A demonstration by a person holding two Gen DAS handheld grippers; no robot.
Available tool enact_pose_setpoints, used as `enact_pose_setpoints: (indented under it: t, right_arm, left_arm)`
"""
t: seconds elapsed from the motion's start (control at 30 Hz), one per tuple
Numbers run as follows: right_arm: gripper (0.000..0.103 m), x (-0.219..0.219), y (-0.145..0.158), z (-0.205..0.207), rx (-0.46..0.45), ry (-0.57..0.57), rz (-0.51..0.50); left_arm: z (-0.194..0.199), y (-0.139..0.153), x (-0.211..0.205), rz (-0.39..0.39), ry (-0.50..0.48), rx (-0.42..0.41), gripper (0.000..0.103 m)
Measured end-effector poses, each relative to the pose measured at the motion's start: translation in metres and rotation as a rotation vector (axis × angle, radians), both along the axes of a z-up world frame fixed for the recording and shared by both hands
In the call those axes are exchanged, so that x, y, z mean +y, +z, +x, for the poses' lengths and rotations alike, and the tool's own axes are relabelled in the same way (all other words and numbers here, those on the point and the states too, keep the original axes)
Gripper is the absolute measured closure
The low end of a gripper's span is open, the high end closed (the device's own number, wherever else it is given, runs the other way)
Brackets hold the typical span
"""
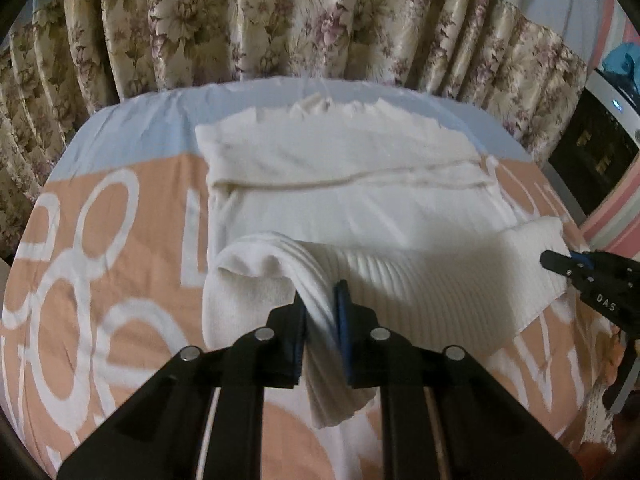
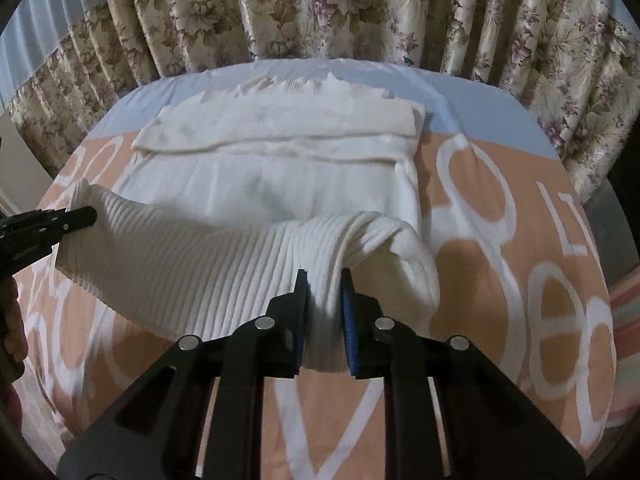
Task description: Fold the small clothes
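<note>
Both grippers [image 1: 321,312] [image 2: 323,304] pinch white ribbed garment [image 1: 360,208] above bedsheet [image 1: 120,240].

Between the matt black plastic fingers of the left gripper [image 1: 322,304] and of the right gripper [image 2: 323,292], with their blue ribbed pads, sits a soft white rib-knit garment [image 1: 420,280], lying on a smooth matt peach-and-white printed bedsheet [image 1: 132,280], with sheeny floral curtains [image 1: 280,20] beyond.

Floral curtain [image 1: 280,20] behind patterned bedsheet [image 1: 100,260]
</note>
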State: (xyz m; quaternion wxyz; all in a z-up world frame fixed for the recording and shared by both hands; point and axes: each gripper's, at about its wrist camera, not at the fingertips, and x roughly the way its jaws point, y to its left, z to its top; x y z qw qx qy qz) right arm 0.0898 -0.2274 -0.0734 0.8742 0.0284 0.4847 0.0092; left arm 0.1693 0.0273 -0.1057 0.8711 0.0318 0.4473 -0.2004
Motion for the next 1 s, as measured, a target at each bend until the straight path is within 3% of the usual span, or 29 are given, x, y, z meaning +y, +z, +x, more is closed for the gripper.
enact_pose_setpoints:
  t: [0.27, 0.4, 0.57, 0.67, 0.73, 0.8, 0.83, 1.0]
  right_arm:
    - [0.087, -0.033, 0.008, 0.082, -0.047, -0.018, 0.083]
    - [0.086, -0.043, -0.007, 0.125, -0.020, -0.012, 0.098]
    - [0.084, -0.054, -0.038, 0.162, 0.050, -0.001, 0.102]
    - [0.077, -0.055, -0.046, 0.167, 0.069, 0.020, 0.080]
    - [0.066, -0.056, -0.041, 0.163, 0.058, 0.029, 0.074]
    - [0.062, -0.064, -0.029, 0.153, 0.031, 0.021, 0.111]
    - [0.057, -0.068, -0.024, 0.149, 0.022, 0.008, 0.121]
    - [0.052, -0.066, -0.019, 0.117, 0.022, 0.002, 0.134]
  left_arm:
    - [0.072, 0.013, -0.006, -0.034, 0.019, -0.052, 0.088]
    - [0.118, -0.001, -0.003, -0.066, 0.029, 0.001, 0.088]
    - [0.160, -0.036, -0.008, -0.027, 0.020, 0.101, 0.085]
    - [0.165, -0.043, -0.007, -0.027, 0.020, 0.130, 0.076]
    - [0.162, -0.037, -0.003, -0.029, 0.020, 0.125, 0.048]
    - [0.155, -0.027, 0.002, -0.040, 0.024, 0.113, 0.038]
    - [0.149, -0.021, 0.005, -0.028, 0.043, 0.097, 0.028]
    - [0.116, -0.022, 0.003, 0.010, 0.034, 0.102, 0.025]
